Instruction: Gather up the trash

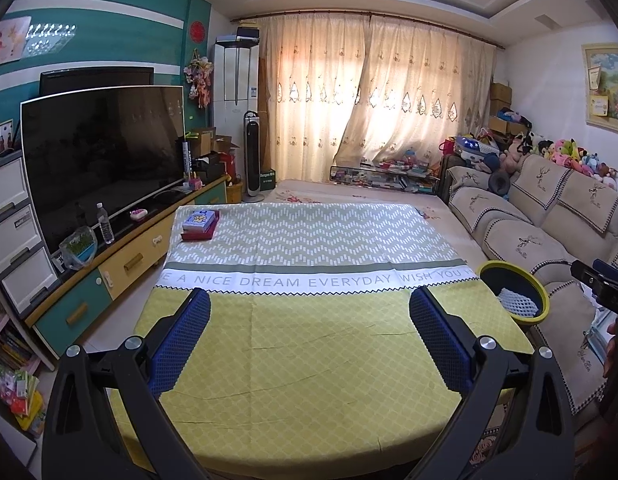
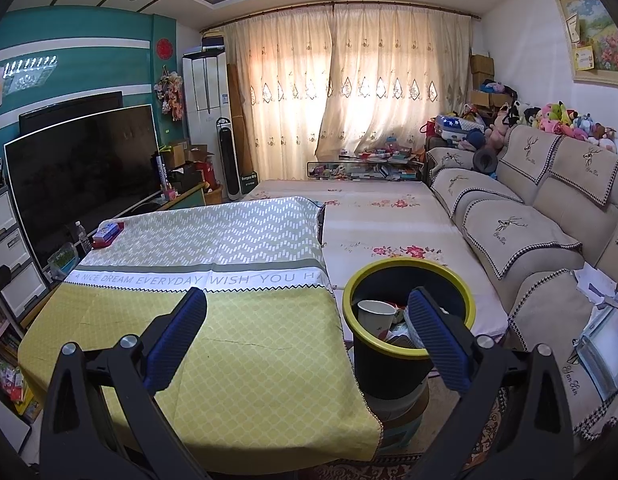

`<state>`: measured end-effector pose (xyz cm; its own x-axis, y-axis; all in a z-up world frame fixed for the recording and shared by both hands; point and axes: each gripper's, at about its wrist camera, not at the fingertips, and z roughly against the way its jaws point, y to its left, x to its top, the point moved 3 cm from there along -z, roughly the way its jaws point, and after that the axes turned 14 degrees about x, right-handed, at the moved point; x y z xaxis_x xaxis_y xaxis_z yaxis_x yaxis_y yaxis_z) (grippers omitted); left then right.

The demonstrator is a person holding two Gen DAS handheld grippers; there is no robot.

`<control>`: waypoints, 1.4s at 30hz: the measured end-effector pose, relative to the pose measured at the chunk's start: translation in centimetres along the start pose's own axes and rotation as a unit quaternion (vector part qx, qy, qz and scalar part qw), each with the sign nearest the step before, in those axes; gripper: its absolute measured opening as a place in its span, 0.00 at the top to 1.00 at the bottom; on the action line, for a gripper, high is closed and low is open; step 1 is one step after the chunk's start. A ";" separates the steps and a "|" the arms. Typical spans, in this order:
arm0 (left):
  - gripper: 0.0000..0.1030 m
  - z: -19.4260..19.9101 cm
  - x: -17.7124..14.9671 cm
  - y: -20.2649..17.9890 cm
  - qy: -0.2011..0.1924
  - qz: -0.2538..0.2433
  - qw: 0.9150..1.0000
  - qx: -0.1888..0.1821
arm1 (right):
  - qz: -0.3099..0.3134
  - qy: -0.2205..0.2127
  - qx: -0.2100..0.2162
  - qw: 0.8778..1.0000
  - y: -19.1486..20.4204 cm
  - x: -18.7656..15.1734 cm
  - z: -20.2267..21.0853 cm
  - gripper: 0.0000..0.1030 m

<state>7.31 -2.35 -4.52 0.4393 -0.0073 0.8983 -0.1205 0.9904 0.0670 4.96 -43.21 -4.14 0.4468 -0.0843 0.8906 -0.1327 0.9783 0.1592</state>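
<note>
A black trash bin with a yellow rim [image 2: 409, 276] stands just off the table's right edge; it also shows in the left wrist view [image 1: 543, 296]. Inside it lie a white paper cup [image 2: 375, 314], other scraps, and a white foam net [image 1: 517, 302]. My left gripper [image 1: 309, 300] is open and empty above the yellow tablecloth [image 1: 309, 352]. My right gripper [image 2: 307, 300] is open and empty, hovering over the table's right edge with its right finger [image 2: 433, 332] over the bin.
A small stack of boxes [image 1: 199, 224] lies at the table's far left corner. A TV [image 1: 101, 152] on a low cabinet runs along the left. A beige sofa [image 2: 549, 216] with papers [image 2: 601, 340] runs along the right.
</note>
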 end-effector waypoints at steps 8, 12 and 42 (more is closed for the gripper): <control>0.05 -0.3 0.0 -0.4 0.002 -0.005 1.000 -0.002 | 0.000 0.000 0.000 1.000 0.0 0.0 0.0 0.07; 0.05 -0.7 0.0 -0.2 0.003 -0.004 1.000 -0.002 | 0.000 0.002 0.002 1.000 0.3 -0.2 -0.3 0.07; 0.05 -1.5 -0.4 -0.4 0.015 -0.013 1.000 -0.003 | -0.001 0.009 0.010 1.000 0.7 -0.8 -1.3 0.07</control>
<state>8.56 -2.55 -5.55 0.4686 -0.0289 0.8829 -0.1035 0.9908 0.0874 5.70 -42.21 -5.28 0.4629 -0.0833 0.8825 -0.1491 0.9741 0.1702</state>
